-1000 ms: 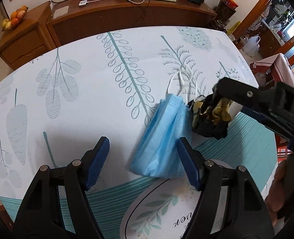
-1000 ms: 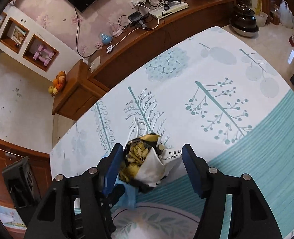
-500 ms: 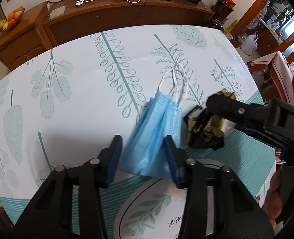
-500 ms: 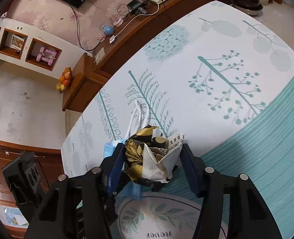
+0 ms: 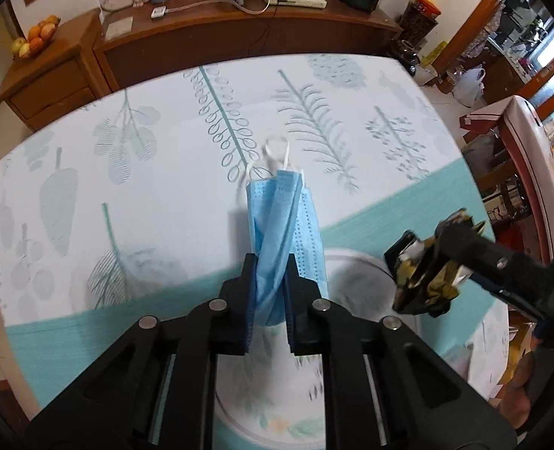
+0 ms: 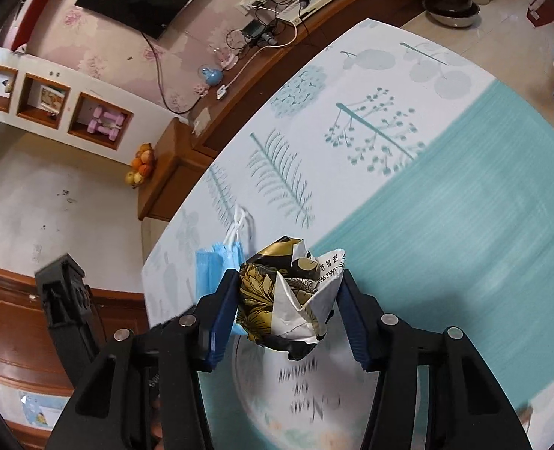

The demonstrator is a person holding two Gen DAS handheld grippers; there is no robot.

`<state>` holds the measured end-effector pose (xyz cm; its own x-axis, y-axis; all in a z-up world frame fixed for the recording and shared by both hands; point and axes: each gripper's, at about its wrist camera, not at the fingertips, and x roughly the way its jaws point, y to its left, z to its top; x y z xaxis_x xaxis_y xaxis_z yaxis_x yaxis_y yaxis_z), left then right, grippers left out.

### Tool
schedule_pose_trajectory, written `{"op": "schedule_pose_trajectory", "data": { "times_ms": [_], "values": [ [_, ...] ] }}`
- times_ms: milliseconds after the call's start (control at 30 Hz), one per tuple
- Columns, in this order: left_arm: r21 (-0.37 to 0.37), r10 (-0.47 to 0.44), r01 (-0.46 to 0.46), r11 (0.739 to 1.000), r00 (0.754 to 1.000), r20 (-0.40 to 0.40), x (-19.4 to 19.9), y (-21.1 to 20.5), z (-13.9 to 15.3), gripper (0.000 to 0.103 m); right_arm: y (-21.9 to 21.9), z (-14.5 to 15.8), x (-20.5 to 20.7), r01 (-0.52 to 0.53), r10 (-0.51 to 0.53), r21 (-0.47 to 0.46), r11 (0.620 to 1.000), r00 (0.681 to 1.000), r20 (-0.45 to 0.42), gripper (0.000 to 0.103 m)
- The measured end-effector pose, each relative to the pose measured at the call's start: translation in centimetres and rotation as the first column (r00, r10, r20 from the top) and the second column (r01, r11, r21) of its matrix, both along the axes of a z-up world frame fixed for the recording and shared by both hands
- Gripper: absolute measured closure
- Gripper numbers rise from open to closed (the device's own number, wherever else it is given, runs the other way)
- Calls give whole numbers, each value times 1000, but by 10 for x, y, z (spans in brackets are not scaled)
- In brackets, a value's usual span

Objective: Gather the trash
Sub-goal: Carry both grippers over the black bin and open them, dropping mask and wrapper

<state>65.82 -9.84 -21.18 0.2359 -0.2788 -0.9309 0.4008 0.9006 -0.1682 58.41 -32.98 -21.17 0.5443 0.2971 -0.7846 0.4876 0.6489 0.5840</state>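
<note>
My left gripper (image 5: 270, 277) is shut on a folded blue face mask (image 5: 282, 217) with white ear loops and holds it lifted above the table. My right gripper (image 6: 287, 296) is shut on a crumpled black, gold and white wrapper (image 6: 288, 300), also lifted. In the left wrist view the right gripper (image 5: 427, 273) with the wrapper (image 5: 423, 281) hangs to the right of the mask. In the right wrist view the mask (image 6: 219, 262) shows just left of the wrapper.
The table wears a white and teal leaf-print cloth (image 5: 164, 172) with a round printed emblem (image 6: 314, 405) under both grippers. A wooden sideboard (image 5: 239, 30) with cables and devices runs behind the far table edge. A chair (image 5: 524, 157) stands at the right.
My left gripper closed on the mask and lifted it off the cloth. My right gripper closed on the wrapper and raised it, moving right and nearer.
</note>
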Motion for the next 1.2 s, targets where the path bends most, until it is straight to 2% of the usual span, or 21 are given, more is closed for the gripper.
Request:
{"op": "schedule_pose_trajectory", "data": {
  "times_ms": [167, 333, 467, 667, 867, 1067, 1200],
  "values": [
    [34, -59, 57, 998, 996, 69, -52, 5, 44, 93, 19, 30, -55, -13, 13, 6, 1000, 998, 61, 52],
    [57, -68, 63, 996, 993, 99, -110, 17, 80, 93, 38, 59, -116, -39, 37, 9, 999, 990, 135, 52],
    [60, -34, 28, 998, 994, 104, -172, 34, 105, 93, 50, 84, -169, -77, 77, -4, 997, 982, 173, 52],
    [37, 40, -45, 998, 992, 123, -273, 48, 127, 93, 62, 116, -270, -159, 172, -80, 984, 963, 208, 52],
    [47, 82, -89, 995, 986, 147, -378, 37, 129, 93, 67, 118, -372, -238, 254, -97, 966, 943, 213, 52],
    [63, 108, -116, 991, 988, 110, -483, 23, 110, 93, 69, 103, -460, -308, 323, -109, 945, 931, 172, 52],
    [95, 94, -102, 990, 991, 94, -530, 14, 96, 93, 68, 90, -510, -324, 336, -102, 940, 932, 137, 52]
  ]
}}
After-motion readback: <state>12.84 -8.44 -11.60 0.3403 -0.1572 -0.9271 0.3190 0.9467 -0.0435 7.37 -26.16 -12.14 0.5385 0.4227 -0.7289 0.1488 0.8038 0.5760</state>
